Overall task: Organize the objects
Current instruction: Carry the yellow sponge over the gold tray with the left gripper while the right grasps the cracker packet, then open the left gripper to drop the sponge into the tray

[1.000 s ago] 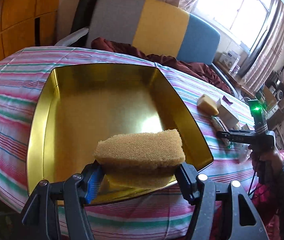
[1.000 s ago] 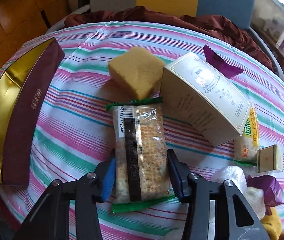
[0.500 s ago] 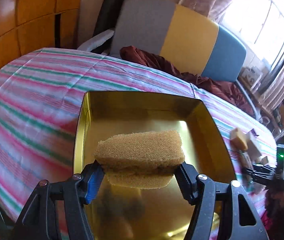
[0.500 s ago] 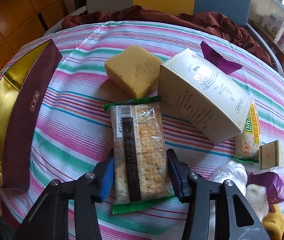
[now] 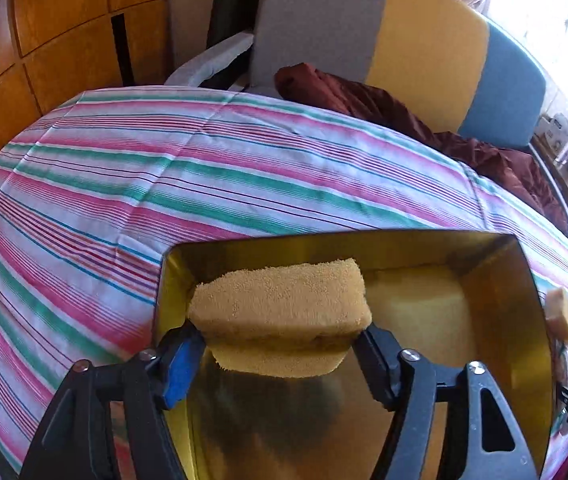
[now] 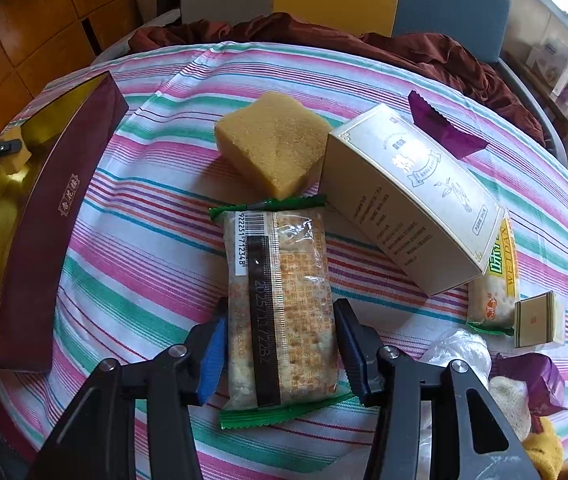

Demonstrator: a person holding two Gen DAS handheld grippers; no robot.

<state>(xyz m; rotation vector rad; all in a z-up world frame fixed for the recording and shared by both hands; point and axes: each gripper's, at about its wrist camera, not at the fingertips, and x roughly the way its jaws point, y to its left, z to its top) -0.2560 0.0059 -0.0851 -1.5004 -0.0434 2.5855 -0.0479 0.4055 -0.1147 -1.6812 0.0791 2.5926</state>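
Observation:
My left gripper [image 5: 280, 344] is shut on a yellow sponge [image 5: 280, 308] and holds it above the far left corner of the gold-lined box [image 5: 495, 292]. My right gripper [image 6: 280, 340] is closed around a clear cracker packet with green ends [image 6: 280, 304]; whether the packet is lifted off the striped cloth I cannot tell. A second yellow sponge [image 6: 274, 142] lies beyond the packet, next to a cream carton [image 6: 411, 196]. The box shows at the left of the right wrist view with its maroon wall [image 6: 56, 216].
A purple wrapper [image 6: 439, 128], a second snack packet [image 6: 495, 284], a small square box [image 6: 537, 320] and bagged items [image 6: 523, 376] lie at the right. A dark red cloth [image 5: 403, 116] and a chair [image 5: 403, 32] stand behind the table.
My left gripper has carried the sponge forward over the gold box toward its far left corner. My right gripper has stayed on the cracker packet, with the view shifting only slightly.

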